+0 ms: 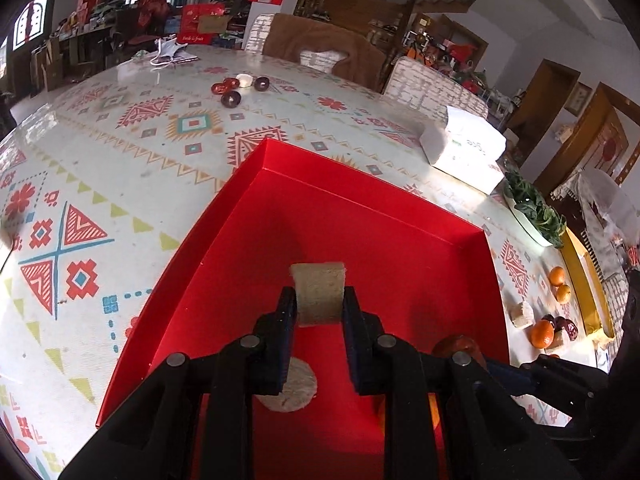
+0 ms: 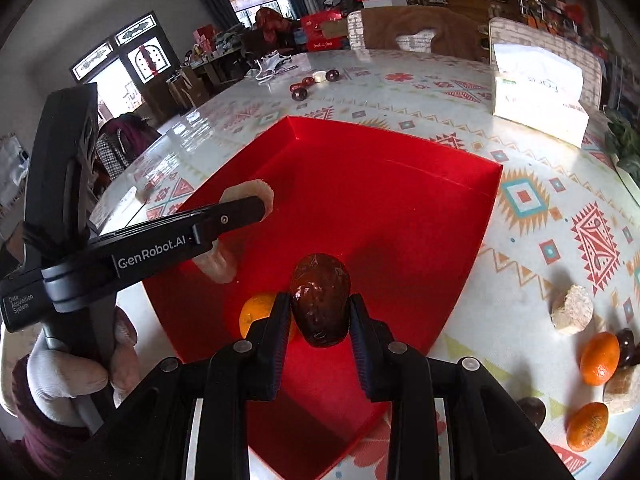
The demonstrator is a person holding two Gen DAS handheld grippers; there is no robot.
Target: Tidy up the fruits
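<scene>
My left gripper (image 1: 319,300) is clamped narrow on a pale beige chunk (image 1: 319,293), the pads pressing its two flat sides so the rounded top stands clear of the tips; I hold it low on the block, I judge, so it cannot twist out while I carry it over the red box (image 1: 400,240). My right gripper (image 2: 320,312) is closed on a dark brown date (image 2: 319,304), gripped across its narrow waist with its long axis running along the fingers, which keeps the glossy skin from slipping sideways. Both loads hang above the open box, its floor mostly bare, so there is room to set each kind down in its own spot

Already lying in the box are a pale round slice (image 1: 292,386) near my left fingers and, seen from the right wrist, an orange (image 2: 256,314) just behind the left finger of that gripper. That suggests the box is the collecting place and the sorting is only partly done: on the patterned tablecloth (image 2: 540,248) to the right, well apart from the box, more oranges (image 2: 599,358), another beige chunk (image 2: 572,309) and dark dates (image 2: 627,346) wait in a loose cluster. A few more dark pieces (image 1: 231,99) sit far across the table. The tissue pack (image 2: 538,96) is not part of the job
</scene>
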